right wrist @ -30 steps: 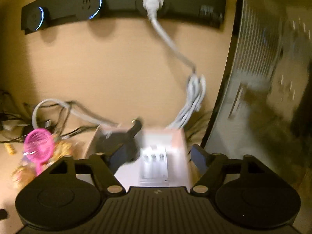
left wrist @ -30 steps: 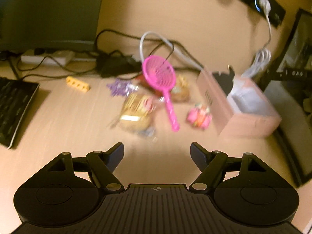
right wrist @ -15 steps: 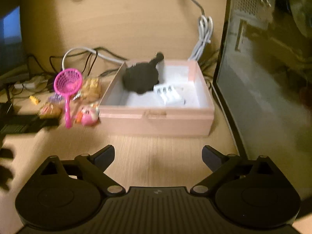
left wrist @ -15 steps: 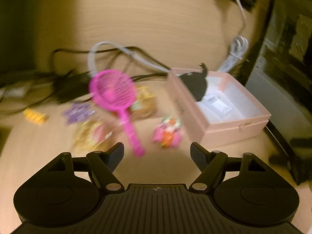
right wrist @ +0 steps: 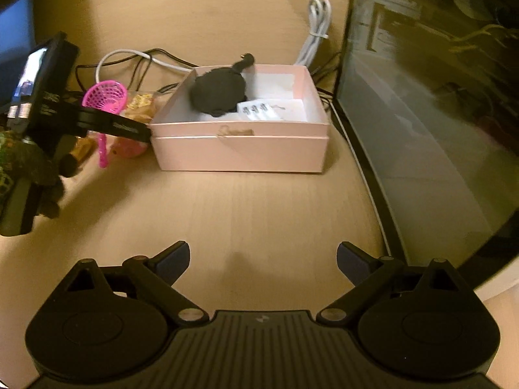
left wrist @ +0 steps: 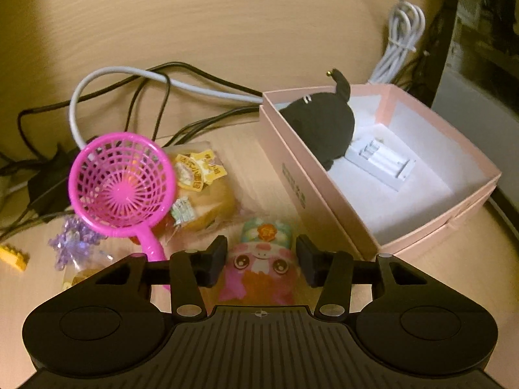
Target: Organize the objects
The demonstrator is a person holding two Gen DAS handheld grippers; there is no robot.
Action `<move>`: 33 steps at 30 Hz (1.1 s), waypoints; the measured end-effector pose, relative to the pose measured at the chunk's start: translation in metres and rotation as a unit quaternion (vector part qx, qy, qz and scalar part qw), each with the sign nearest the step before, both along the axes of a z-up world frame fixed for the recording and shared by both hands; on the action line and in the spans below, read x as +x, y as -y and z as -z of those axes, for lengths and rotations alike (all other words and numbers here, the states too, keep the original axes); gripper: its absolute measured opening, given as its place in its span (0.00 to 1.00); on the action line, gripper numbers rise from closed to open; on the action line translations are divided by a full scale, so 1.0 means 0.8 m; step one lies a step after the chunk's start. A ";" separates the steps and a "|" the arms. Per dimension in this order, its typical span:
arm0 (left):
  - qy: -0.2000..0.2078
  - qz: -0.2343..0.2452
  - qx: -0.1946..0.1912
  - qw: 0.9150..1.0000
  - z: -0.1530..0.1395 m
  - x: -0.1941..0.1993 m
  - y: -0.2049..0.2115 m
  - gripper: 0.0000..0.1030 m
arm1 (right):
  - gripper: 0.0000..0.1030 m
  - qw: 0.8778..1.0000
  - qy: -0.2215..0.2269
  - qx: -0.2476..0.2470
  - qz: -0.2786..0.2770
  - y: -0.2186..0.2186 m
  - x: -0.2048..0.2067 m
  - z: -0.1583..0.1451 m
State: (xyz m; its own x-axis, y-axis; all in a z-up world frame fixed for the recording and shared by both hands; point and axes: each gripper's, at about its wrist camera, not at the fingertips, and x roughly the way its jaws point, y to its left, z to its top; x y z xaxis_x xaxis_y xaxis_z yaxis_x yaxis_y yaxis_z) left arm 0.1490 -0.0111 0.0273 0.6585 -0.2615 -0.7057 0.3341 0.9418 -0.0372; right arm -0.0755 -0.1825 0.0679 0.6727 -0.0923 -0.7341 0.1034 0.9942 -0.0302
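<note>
L gripper (left wrist: 261,264) sits low over the desk (left wrist: 454,278), jaws narrowed to either side of the pink squishy toy (left wrist: 261,269), pads just beside its flanks. Can't tell if they're actually touching yet; looks like a pre-squeeze, not a firm hold. R gripper (right wrist: 262,262) hangs well back over bare desk, jaws wide, nothing between them.

Outward from the L: pink strainer (left wrist: 121,184) lies just left of the toy, its handle running down beside the left finger. Behind it a wrapped pastry (left wrist: 202,191), w/ a purple crinkly bit (left wrist: 73,246) and yellow block (left wrist: 13,257) further left. Cables (left wrist: 155,77) trail along the back. Right of the toy, close by, the pink box (left wrist: 324,204) stands open, w/ a black plush (left wrist: 324,126) leaning in its back-left corner and a white battery pack (left wrist: 382,160) on the floor of it. Plenty of free floor toward the front.

Risks, as I judge them:
- Toy is soft and glossy, so a light pinch near its top may let it slip out on the lift.
- Left finger is v. close to the strainer handle; closing could snag it and drag the strainer + pastry along.
- Box wall is near on the right; a low swing across would clip the rim and shove the box.
- Dropping the toy on the plush side could leave it perched, not seated.
</note>
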 end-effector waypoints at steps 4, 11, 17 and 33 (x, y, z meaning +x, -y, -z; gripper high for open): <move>-0.015 -0.009 -0.045 0.999 -0.016 -0.022 -0.022 0.49 | 0.96 1.000 -0.005 0.008 0.007 0.004 0.006 0.005; -0.034 -0.056 -0.112 0.992 -0.035 -0.097 -0.092 0.48 | 0.98 0.999 -0.011 0.018 -0.036 -0.034 0.036 0.013; -0.027 -0.122 -0.112 0.986 -0.046 -0.146 -0.162 0.48 | 0.98 0.993 -0.016 0.014 -0.112 -0.102 0.066 0.016; -0.026 -0.253 -0.133 0.958 -0.061 -0.256 -0.328 0.48 | 0.99 0.956 0.062 -0.007 -0.286 -0.306 0.207 -0.027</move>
